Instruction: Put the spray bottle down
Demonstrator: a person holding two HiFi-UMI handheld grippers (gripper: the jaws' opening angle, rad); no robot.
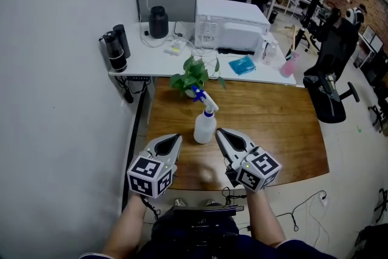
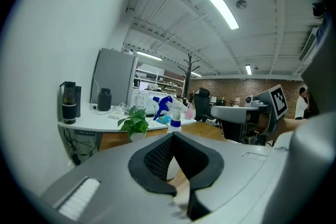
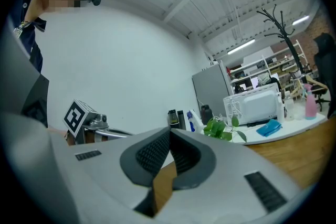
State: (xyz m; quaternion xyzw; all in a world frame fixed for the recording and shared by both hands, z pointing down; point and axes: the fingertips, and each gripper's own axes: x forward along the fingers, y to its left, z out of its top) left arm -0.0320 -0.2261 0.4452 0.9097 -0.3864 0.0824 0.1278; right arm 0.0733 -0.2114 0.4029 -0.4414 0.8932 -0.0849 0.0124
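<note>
The spray bottle (image 1: 205, 123), white with a blue trigger head, stands upright on the wooden table (image 1: 273, 118), free of both grippers. My left gripper (image 1: 177, 138) sits just left of its base, shut and empty. My right gripper (image 1: 219, 132) is just right of the base, also shut with nothing in it. In the left gripper view the spray bottle (image 2: 171, 112) rises right behind the closed left gripper (image 2: 172, 136), with the right gripper (image 2: 247, 113) off to the side. The right gripper view has its closed right gripper (image 3: 169, 132) in front and the bottle's head (image 3: 192, 121) beyond.
A potted plant (image 1: 193, 74) stands just behind the bottle. A white side table (image 1: 133, 60) carries a white microwave-like box (image 1: 230, 24), a black jug (image 1: 158, 21), dark flasks (image 1: 115, 45), a blue cloth (image 1: 242, 65) and a pink bottle (image 1: 288, 63). An office chair (image 1: 330, 82) is at right, a wall at left.
</note>
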